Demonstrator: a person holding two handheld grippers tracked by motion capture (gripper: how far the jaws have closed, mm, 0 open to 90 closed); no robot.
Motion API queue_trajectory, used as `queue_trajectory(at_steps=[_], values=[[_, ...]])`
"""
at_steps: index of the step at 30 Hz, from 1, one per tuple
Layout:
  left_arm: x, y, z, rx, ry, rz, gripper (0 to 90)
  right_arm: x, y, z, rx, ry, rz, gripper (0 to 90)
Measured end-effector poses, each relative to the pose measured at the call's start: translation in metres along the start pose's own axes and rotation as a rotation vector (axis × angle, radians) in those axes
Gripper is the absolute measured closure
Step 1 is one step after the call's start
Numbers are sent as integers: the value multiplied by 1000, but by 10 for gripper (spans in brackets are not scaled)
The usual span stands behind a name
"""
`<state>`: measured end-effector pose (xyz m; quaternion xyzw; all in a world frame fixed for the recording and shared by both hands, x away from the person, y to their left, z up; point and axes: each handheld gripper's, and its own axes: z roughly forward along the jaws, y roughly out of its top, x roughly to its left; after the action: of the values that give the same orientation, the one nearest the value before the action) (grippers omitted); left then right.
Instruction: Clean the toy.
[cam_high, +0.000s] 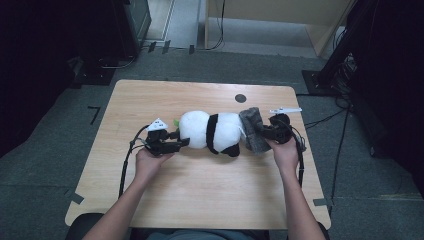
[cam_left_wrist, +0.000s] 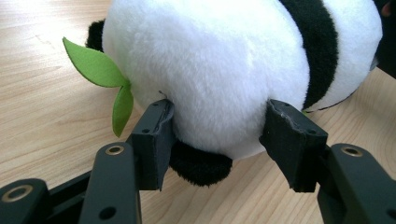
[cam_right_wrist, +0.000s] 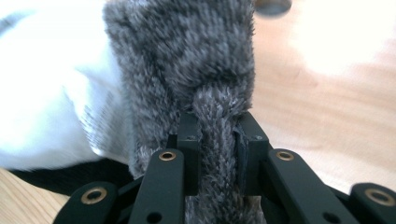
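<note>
Right gripper view: the grey furry piece (cam_right_wrist: 187, 60) runs off the top and bottom edges, so we cannot see its full shape. The white plush (cam_right_wrist: 51, 93) behind it is blurred, cut at the left edge. A dark round spot (cam_right_wrist: 273, 5) at the top edge is clipped and out of focus.

Left gripper view: the panda toy (cam_left_wrist: 219, 70) is cropped at top and right; we cannot see its face.

High view: the green leaf (cam_high: 176, 121) is too small to make out.

Plush panda (cam_high: 212, 131) between two claws on wooden table (cam_high: 200, 190)
</note>
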<state>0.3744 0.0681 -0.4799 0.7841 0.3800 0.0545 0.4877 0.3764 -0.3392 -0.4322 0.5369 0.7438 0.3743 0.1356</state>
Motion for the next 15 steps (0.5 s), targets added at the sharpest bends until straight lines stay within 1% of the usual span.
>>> queue_trajectory(at_steps=[3,7,9,10,12,15], values=[[0,0,0,0,0,1,432,5,11,-12,-49,4,-13,764],[0,0,0,0,2,0,432,15,28,-24,-98,21,-36,764],[0,0,0,0,2,1,432,20,34,-24,-104,32,-46,764],[0,0,0,-1,2,0,432,22,36,-23,-98,36,-49,763],[0,0,0,-1,1,1,432,26,37,-17,-85,40,-62,762],[0,0,0,0,0,-1,432,28,34,-7,-59,42,-60,760]])
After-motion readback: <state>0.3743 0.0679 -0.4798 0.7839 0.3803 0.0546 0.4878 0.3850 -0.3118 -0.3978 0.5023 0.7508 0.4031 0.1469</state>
